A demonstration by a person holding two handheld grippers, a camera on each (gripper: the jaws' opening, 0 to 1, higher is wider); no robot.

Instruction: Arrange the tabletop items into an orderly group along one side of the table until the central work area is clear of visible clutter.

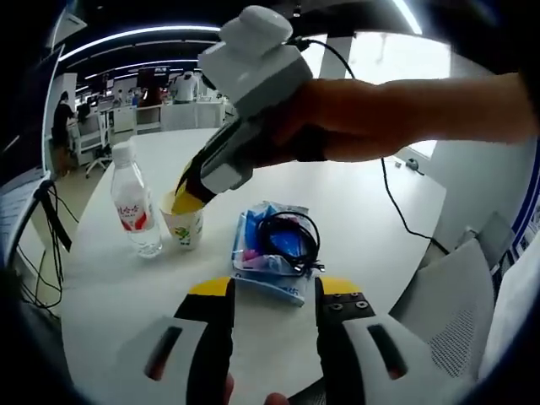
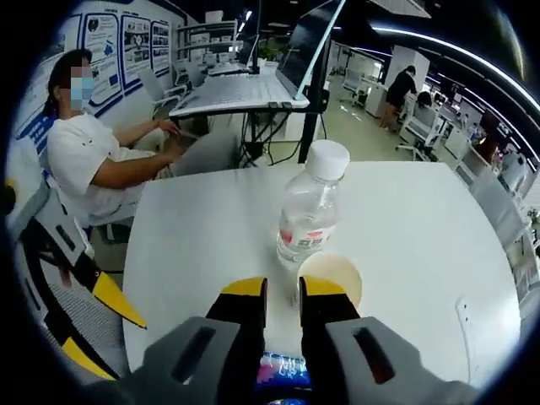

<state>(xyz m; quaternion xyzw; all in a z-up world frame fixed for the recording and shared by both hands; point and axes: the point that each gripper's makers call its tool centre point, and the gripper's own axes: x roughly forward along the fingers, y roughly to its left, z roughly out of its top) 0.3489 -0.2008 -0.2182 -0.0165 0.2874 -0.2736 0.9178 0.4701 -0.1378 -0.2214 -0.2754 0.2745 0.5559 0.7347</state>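
The water bottle (image 1: 133,202), paper cup (image 1: 185,223) and blue packet (image 1: 268,253) under a black cable (image 1: 291,238) already cluster mid-table (image 1: 354,202); the right gripper (image 1: 193,187), nearly closed, grips the cup rim, while the left gripper (image 1: 273,297) hangs open, empty.

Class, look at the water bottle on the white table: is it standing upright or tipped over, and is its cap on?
Upright and capped. The water bottle stands on its base beside the paper cup, with the white cap on top.
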